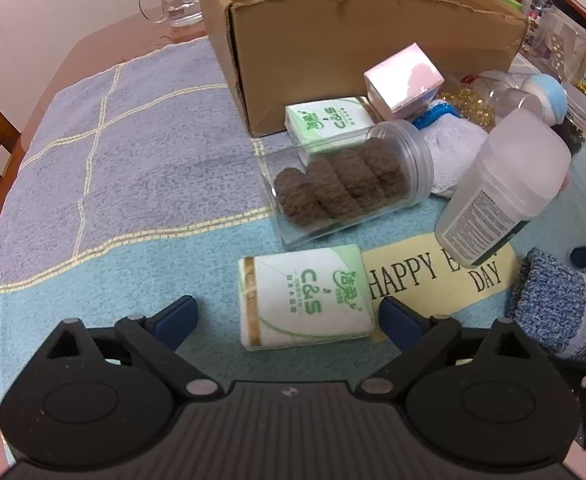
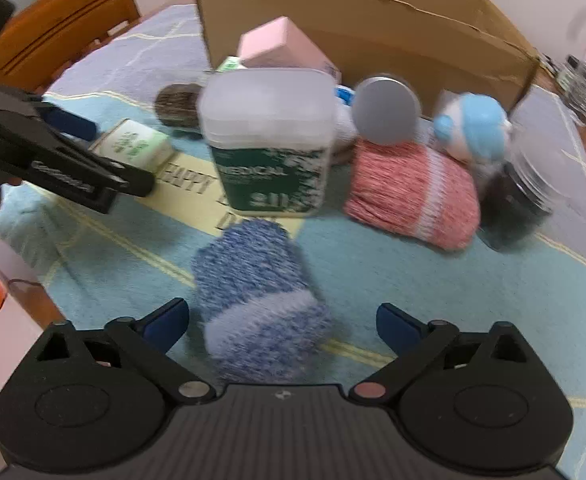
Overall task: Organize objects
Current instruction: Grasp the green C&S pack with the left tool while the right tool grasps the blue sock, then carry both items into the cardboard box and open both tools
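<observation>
Now, at the near left, the left gripper [image 1: 285, 316] stands with its blue-tipped jaws spread wide, either side of a green-and-white tissue pack [image 1: 305, 296] that lies flat on the blue cloth [image 1: 113, 200] with its long axis running left to right; neither pad touches it. Just beyond lies a clear cookie jar [image 1: 349, 184] on its side, long axis slanting from near left to far right, its open mouth toward the far right. A second tissue pack [image 1: 329, 120] sits behind the jar, against the open cardboard box [image 1: 333, 40], with a pink box [image 1: 403, 80] tilted beside it. Further right a green medical bottle [image 1: 501, 188] with a frosted cap leans on the yellow card [image 1: 433, 276]. In the right wrist view the right gripper [image 2: 283, 326] is likewise wide open around a rolled blue sock [image 2: 257, 300], whose long axis runs near to far; contact is unclear through the blur. A rolled red sock [image 2: 409, 196] lies far right, near a dark jar [image 2: 517, 204].
</observation>
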`<act>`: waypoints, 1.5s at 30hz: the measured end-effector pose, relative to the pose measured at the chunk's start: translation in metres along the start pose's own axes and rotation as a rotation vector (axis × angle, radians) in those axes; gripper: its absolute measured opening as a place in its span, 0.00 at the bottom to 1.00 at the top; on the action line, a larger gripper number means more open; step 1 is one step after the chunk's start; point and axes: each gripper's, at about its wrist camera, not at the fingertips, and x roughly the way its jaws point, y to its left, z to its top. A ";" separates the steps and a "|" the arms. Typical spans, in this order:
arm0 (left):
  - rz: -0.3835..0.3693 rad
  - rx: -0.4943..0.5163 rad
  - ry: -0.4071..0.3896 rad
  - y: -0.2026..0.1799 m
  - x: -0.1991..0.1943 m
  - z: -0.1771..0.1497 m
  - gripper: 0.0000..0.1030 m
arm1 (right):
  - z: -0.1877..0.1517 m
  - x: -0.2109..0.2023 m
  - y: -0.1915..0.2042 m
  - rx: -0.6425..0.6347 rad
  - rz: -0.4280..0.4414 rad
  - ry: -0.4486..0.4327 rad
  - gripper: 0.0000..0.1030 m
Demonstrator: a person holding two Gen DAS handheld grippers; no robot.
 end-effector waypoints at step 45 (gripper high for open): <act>-0.126 0.138 -0.166 -0.003 -0.120 0.117 0.63 | 0.098 -0.102 -0.029 -0.180 -0.022 -0.215 0.61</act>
